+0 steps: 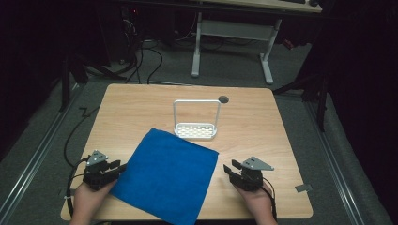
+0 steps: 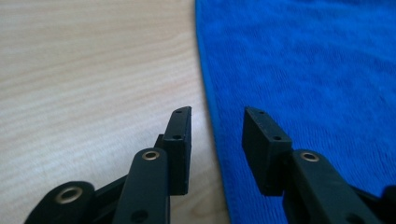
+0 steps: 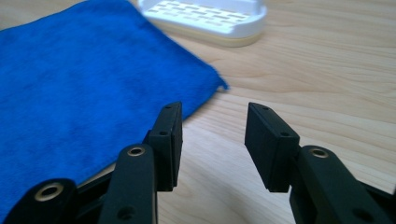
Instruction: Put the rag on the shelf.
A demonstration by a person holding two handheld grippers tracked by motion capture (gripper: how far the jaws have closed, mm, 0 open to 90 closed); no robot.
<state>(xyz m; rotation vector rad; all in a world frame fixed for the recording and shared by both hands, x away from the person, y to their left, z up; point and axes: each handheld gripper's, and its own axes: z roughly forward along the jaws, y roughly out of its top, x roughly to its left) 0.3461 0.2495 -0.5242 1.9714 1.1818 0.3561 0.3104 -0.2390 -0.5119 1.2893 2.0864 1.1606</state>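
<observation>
Your pale wood bench [image 1: 263,117] sits on grey floor in a dark room (a white-legged desk [image 1: 234,33] behind), blue cloth [image 1: 166,176] flat between your open left hand-held gripper [image 1: 123,167] and open right hand-held gripper [image 1: 228,168], whose view shows the white rack [image 3: 210,18] base's slots.

The blue cloth [image 1: 165,177] runs off the high view's bottom edge, its near corner cut off.
</observation>
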